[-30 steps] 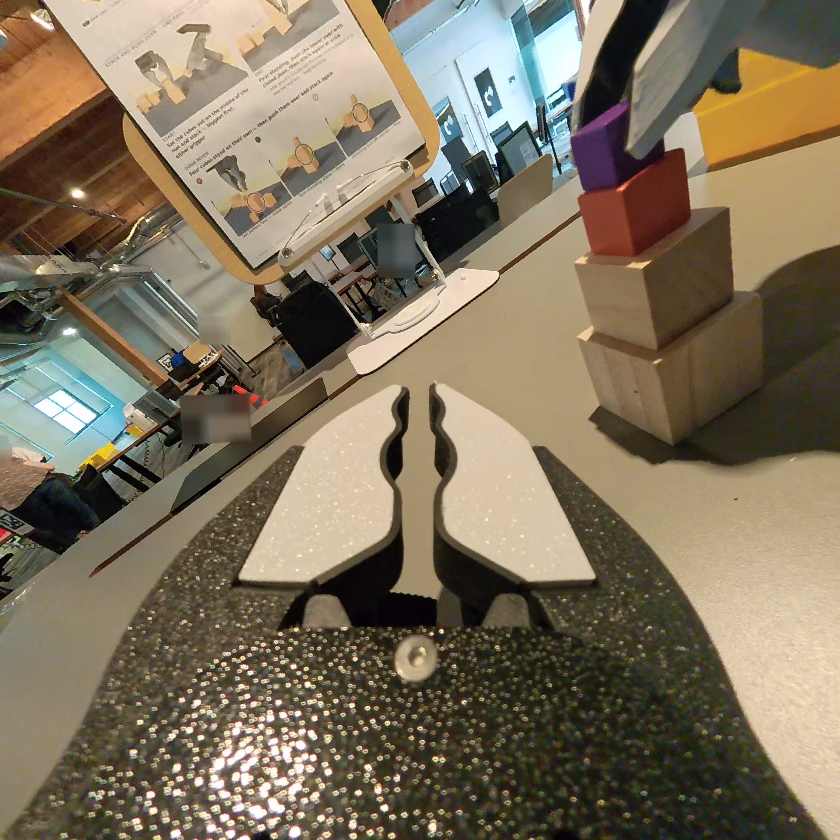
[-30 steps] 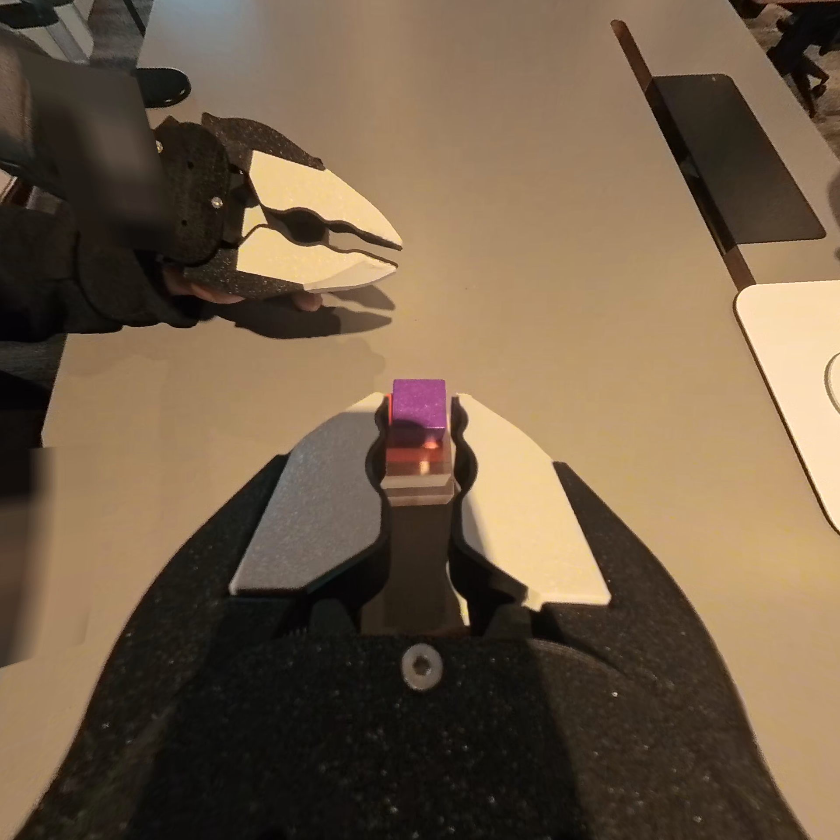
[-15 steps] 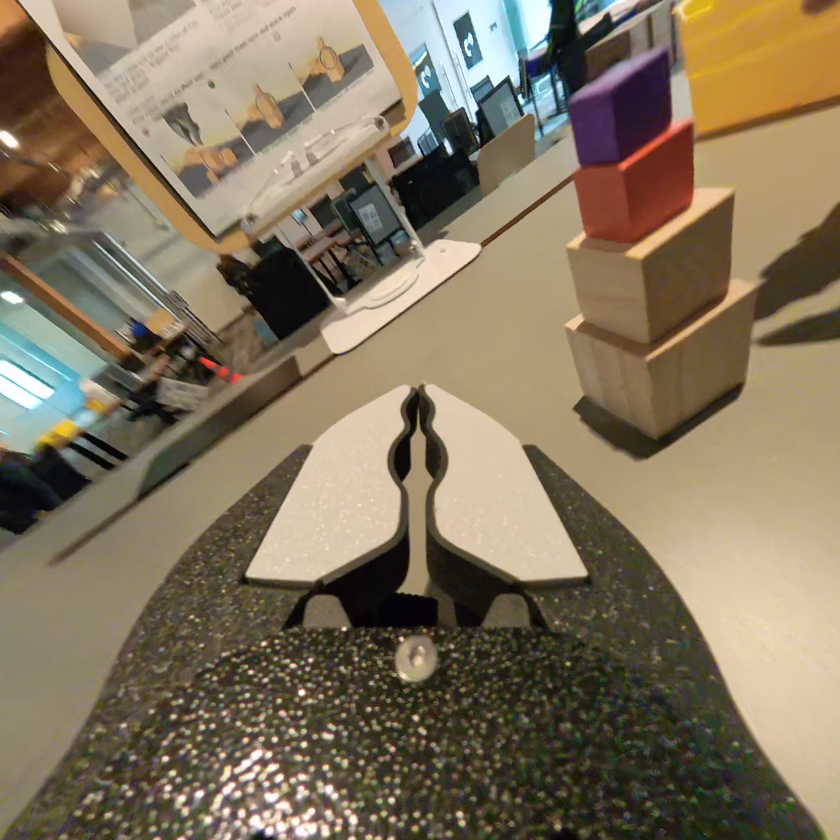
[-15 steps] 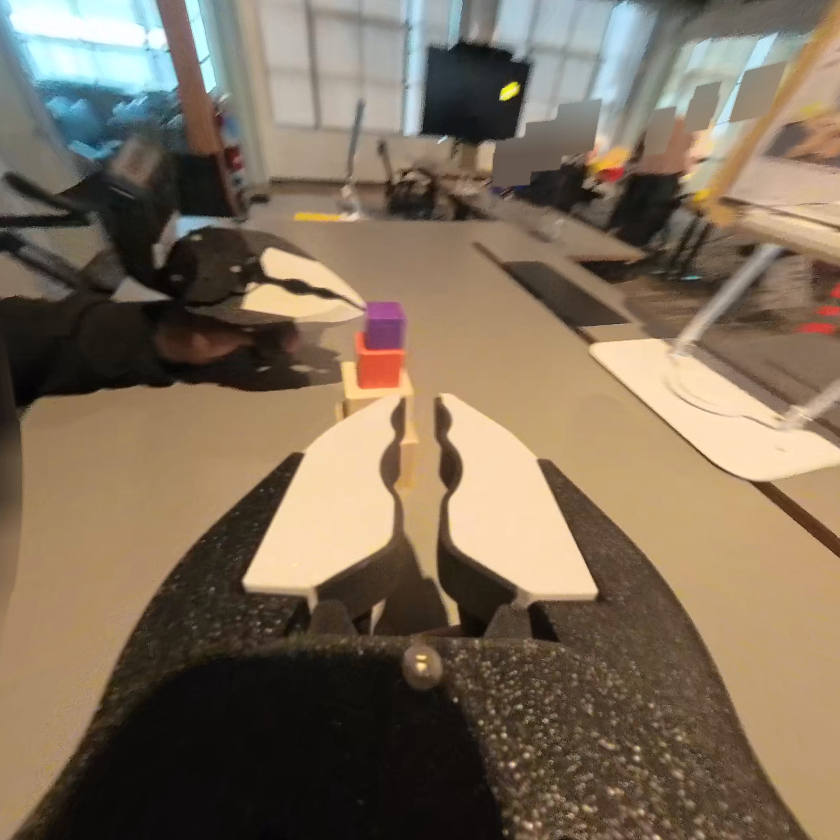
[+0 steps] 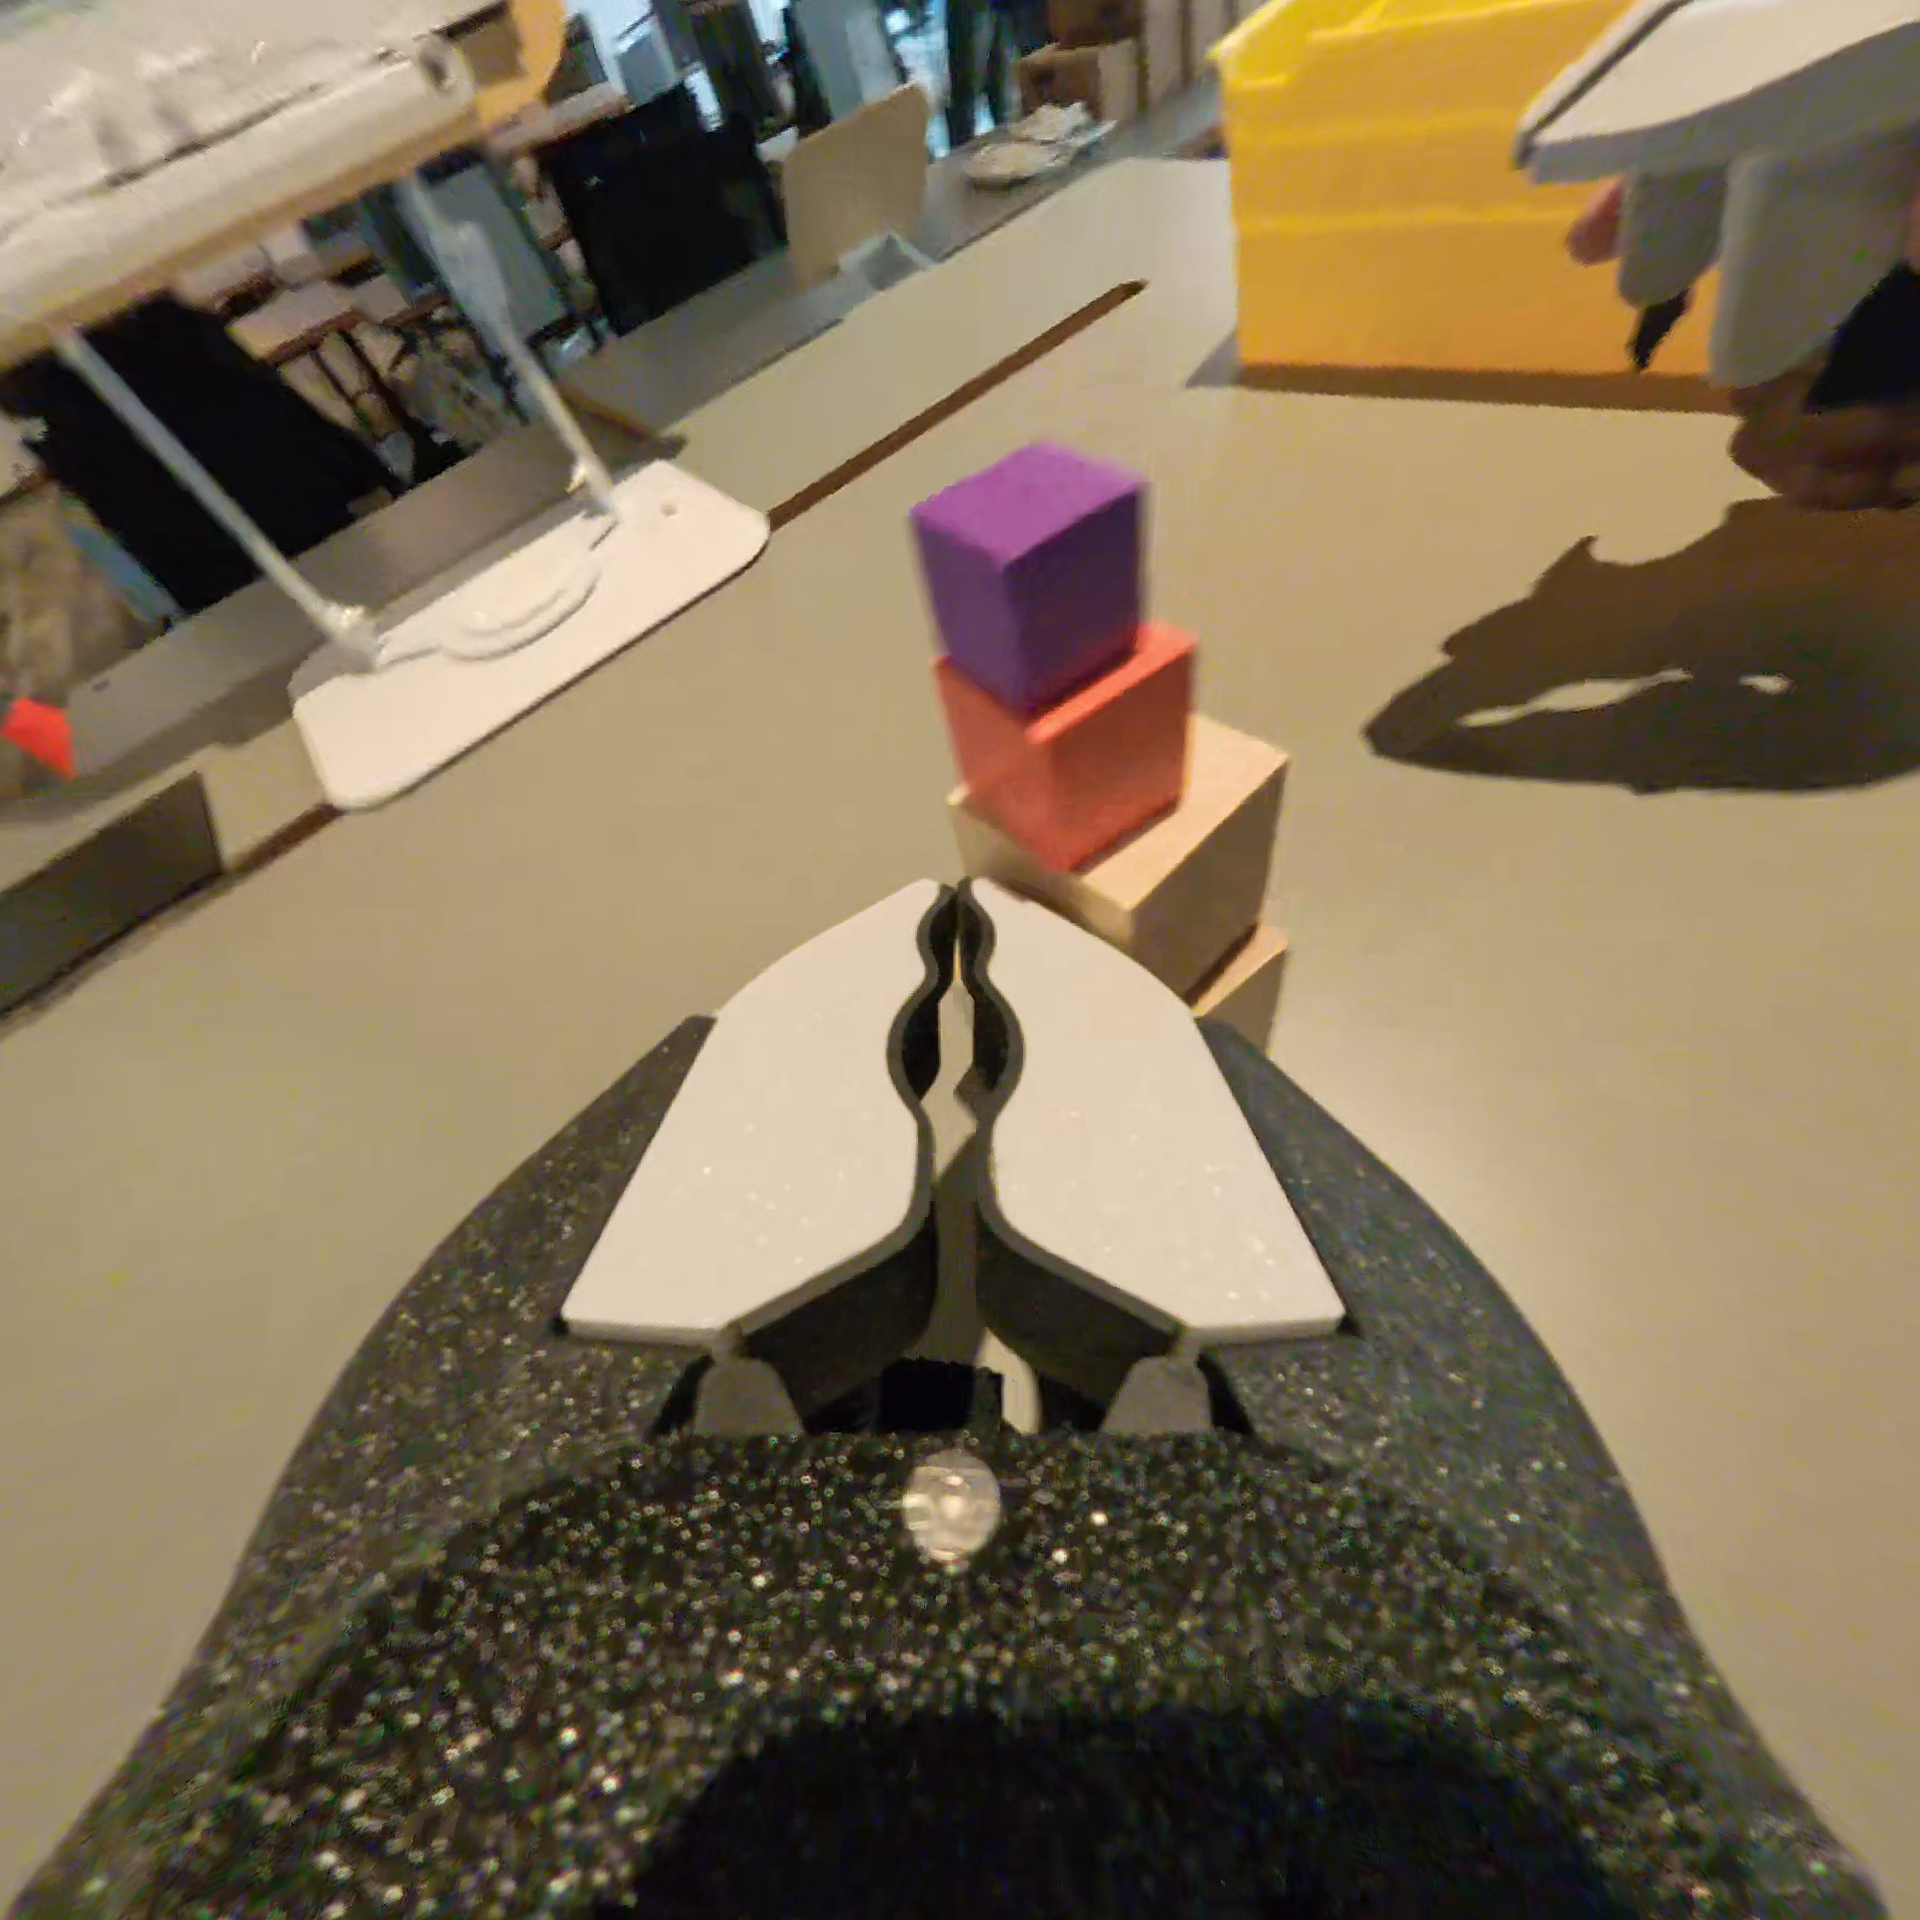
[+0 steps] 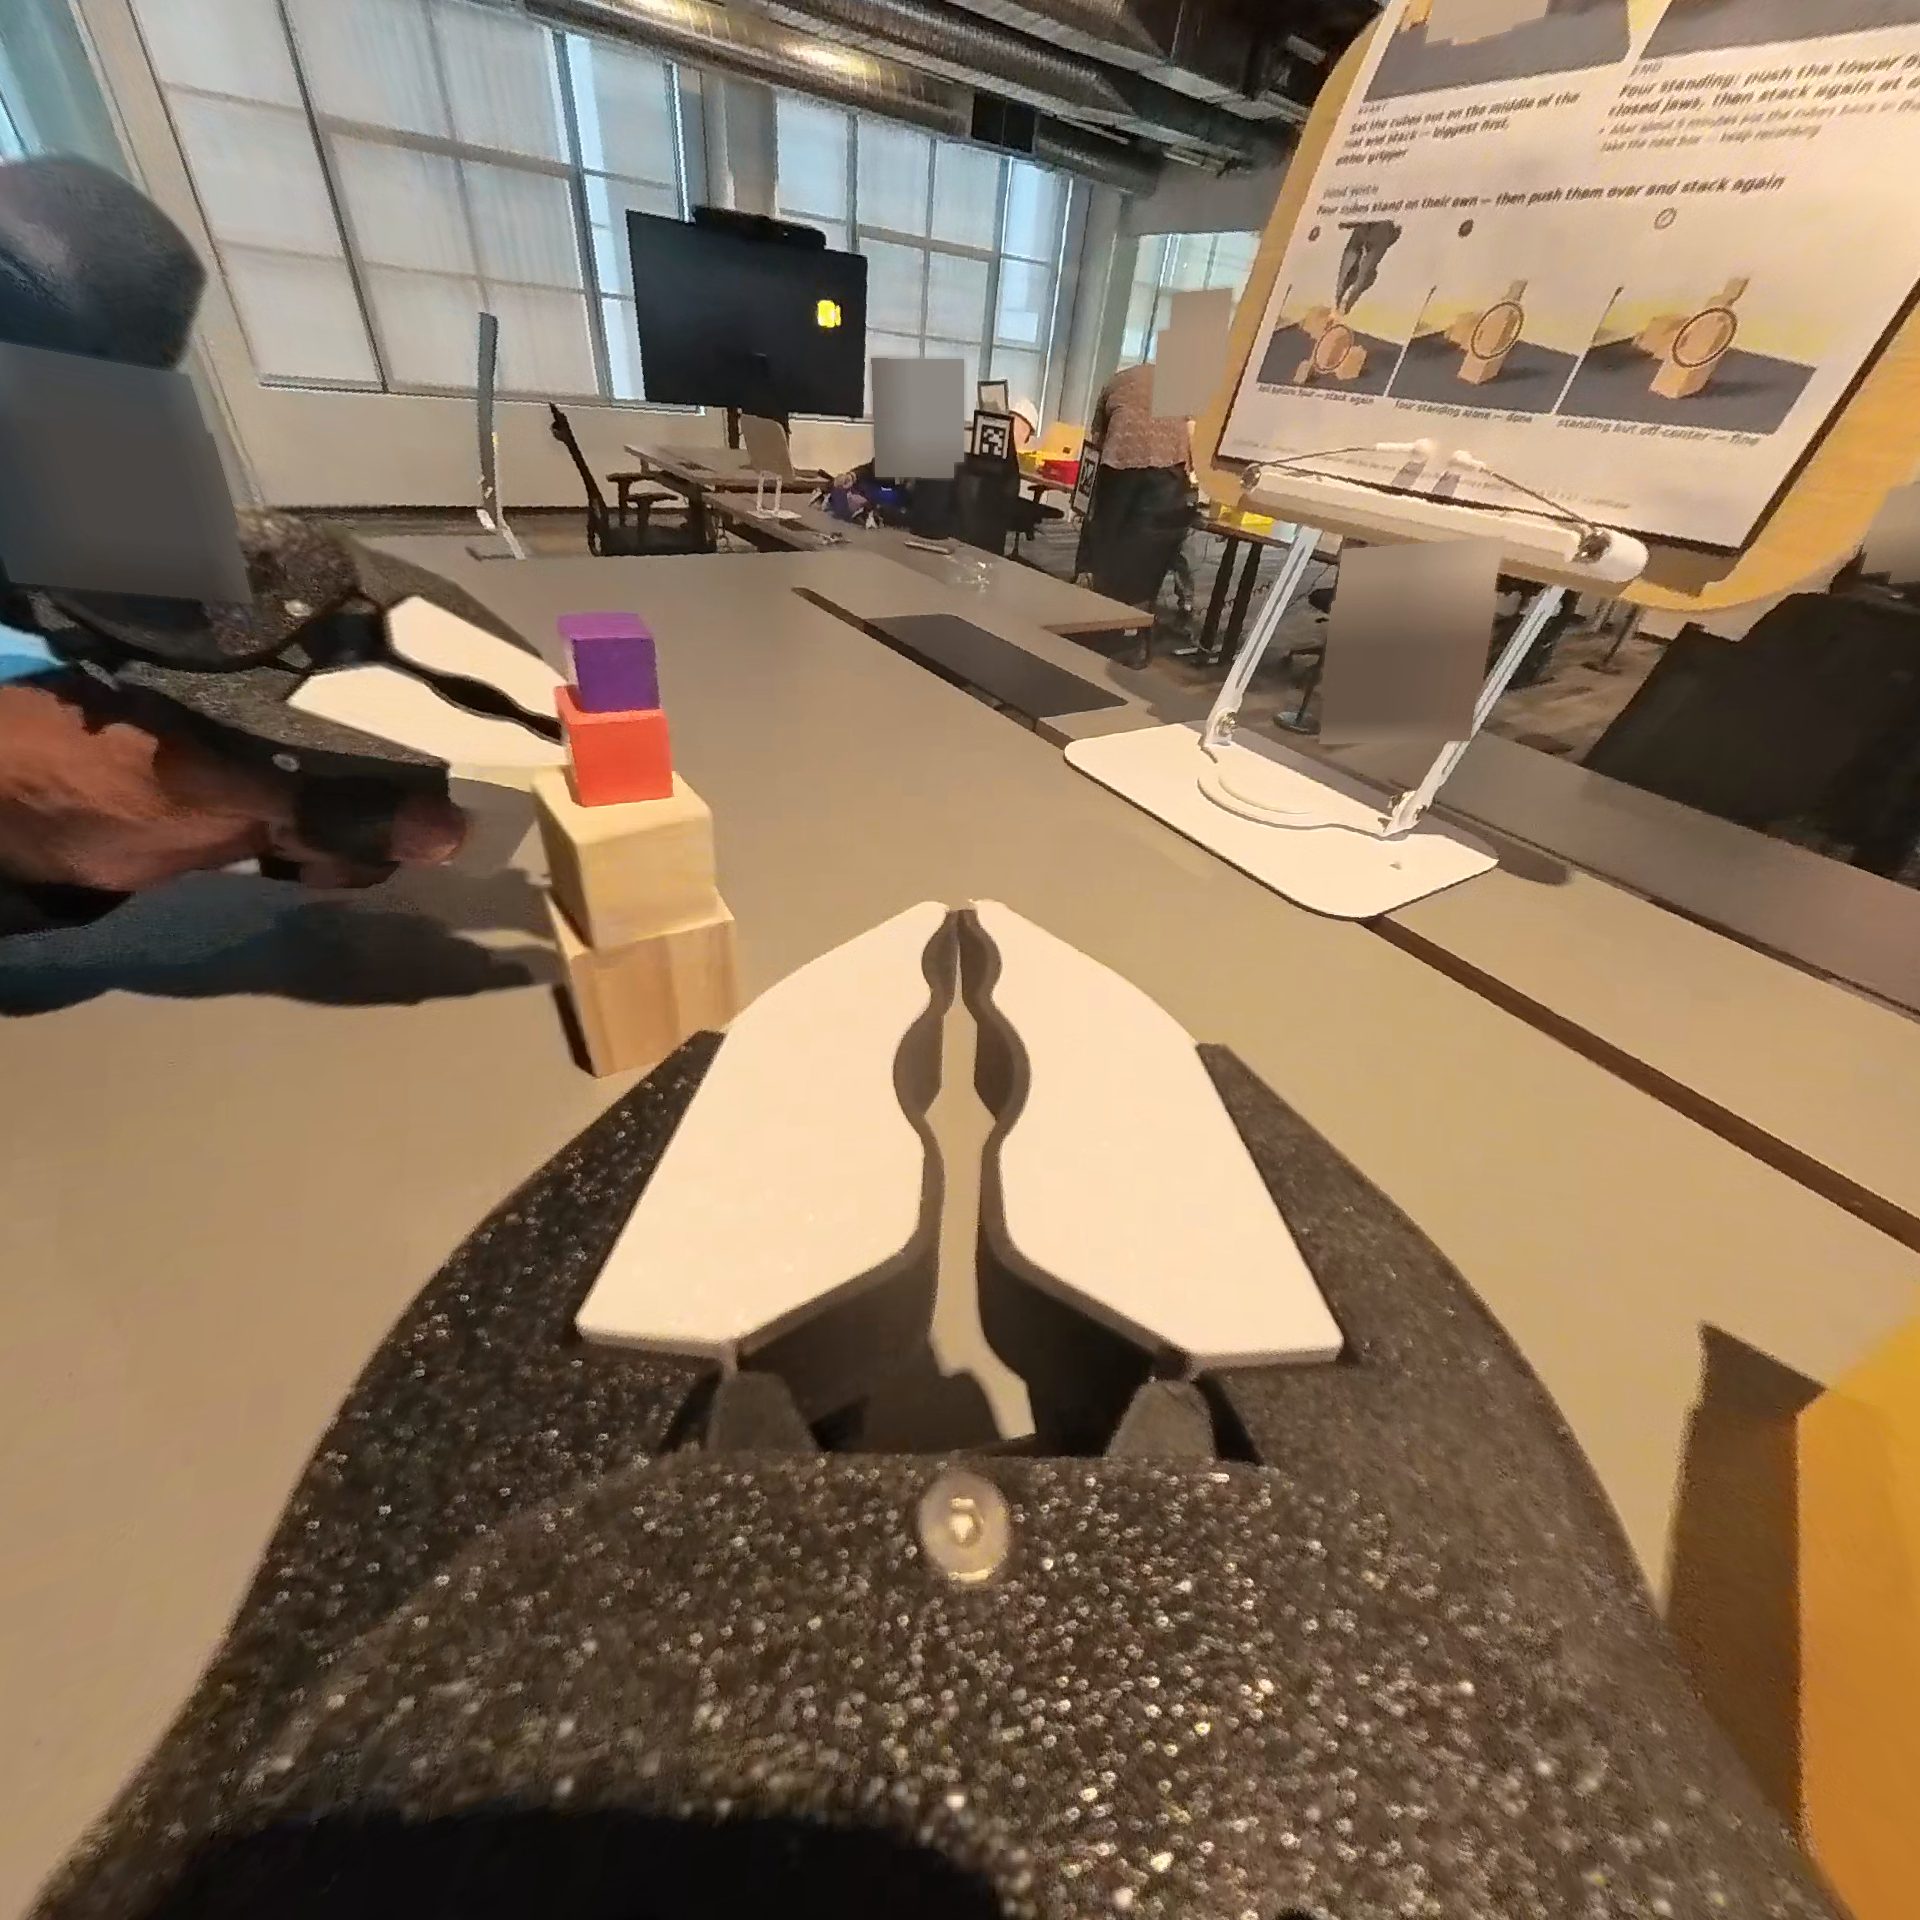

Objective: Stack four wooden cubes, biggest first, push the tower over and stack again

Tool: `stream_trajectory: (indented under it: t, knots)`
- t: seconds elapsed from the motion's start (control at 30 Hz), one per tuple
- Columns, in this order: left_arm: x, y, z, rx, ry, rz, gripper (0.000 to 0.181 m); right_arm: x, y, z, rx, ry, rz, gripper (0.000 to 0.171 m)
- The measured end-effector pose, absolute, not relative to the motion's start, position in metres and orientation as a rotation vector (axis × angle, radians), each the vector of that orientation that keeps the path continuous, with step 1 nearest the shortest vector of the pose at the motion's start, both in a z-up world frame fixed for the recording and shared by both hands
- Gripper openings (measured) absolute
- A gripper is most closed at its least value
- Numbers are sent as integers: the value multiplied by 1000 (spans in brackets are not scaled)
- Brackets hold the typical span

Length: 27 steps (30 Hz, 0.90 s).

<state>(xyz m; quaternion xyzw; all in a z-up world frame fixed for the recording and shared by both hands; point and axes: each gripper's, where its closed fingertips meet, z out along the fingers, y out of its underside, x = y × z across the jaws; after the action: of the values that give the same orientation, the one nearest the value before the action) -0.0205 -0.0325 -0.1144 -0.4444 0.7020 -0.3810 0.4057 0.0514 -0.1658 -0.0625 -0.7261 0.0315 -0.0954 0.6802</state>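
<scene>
In the left wrist view, the closed left gripper [image 5: 956, 902] covers most of the largest pale wooden cube [image 5: 1242, 985] at the tower's base, leaving one corner showing. The right gripper [image 5: 1704, 109] is cut off by the top right edge. The yellow plastic bin [image 5: 1382, 208] is cut off at the top. In the right wrist view, the instruction board on a white stand [image 6: 1558, 260] runs past the frame, and the left gripper's tips meet the red cube [image 6: 618, 750]; whether they touch is unclear.

We see a wide grey surface [image 6: 1039, 790] in an open office. Tall gridded windows [image 6: 436, 208] line the far wall, letting in daylight, and a dark screen [image 6: 743, 312] stands before them. Desks and chairs [image 6: 623, 488] fill the back. A yellow bin [image 5: 1382, 197] sits at one side, with exposed ducts [image 6: 1039, 62] overhead.
</scene>
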Motion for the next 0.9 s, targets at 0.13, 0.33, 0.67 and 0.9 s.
stream_trajectory:
  t: [0.13, 0.33, 0.67, 0.9]
  knots:
    - [-18, -88, -92, -827, 1885, -941, 0, 52, -175, -49, -1583, 75, -249, 0]
    - [-41, -97, -92, -792, 1923, -799, 0, 54, -203, -35, -1533, 96, -314, 0]
    - [-63, -16, -102, -1147, 1497, -1071, 21, 44, -214, -73, -1658, 230, -167, 14]
    - [-63, -5, -94, -1156, 1395, -1044, 23, 15, -156, -136, -1999, 330, -104, 44]
